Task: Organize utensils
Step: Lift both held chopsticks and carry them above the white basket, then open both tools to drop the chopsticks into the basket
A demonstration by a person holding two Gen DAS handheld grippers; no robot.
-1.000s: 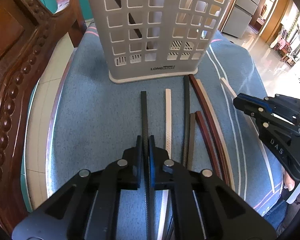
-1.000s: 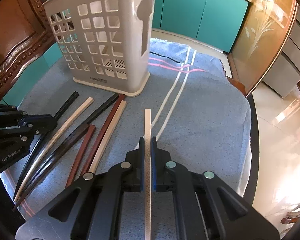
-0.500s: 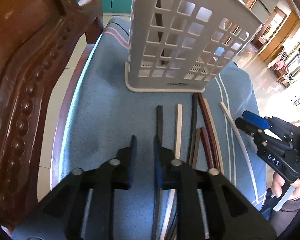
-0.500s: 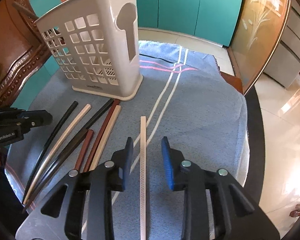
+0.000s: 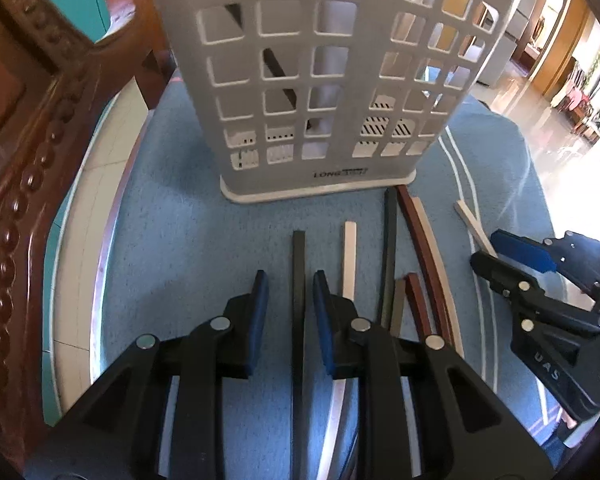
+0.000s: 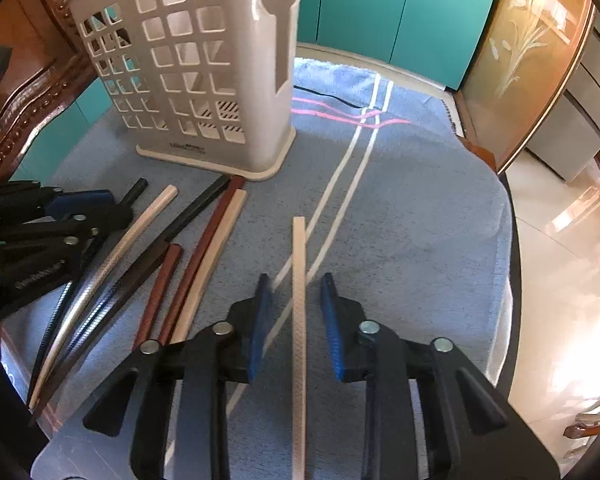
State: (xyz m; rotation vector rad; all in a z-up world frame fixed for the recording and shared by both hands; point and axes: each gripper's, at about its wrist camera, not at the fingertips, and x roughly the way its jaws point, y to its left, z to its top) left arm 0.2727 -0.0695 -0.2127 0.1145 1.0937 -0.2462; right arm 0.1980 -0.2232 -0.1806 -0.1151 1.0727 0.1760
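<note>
While both tools hang low over the blue cloth (image 5: 172, 240), left wrist view: left gripper (image 5: 288, 284) w/ jaws apart, black chopstick (image 5: 299, 264) lying between them, untouched; white utensil basket (image 5: 320, 80) upright toward the cloth's far edge, other sticks beside it. Right wrist view: right gripper (image 6: 294, 286) also spread, cream chopstick (image 6: 299, 272) flat btwn its jaws near the cloth's white stripes (image 6: 352, 160); basket at far-left.

Both wrist views look down close along their tongs, sharing the basket (image 5: 320, 80) and chopsticks (image 6: 204, 248).
</note>
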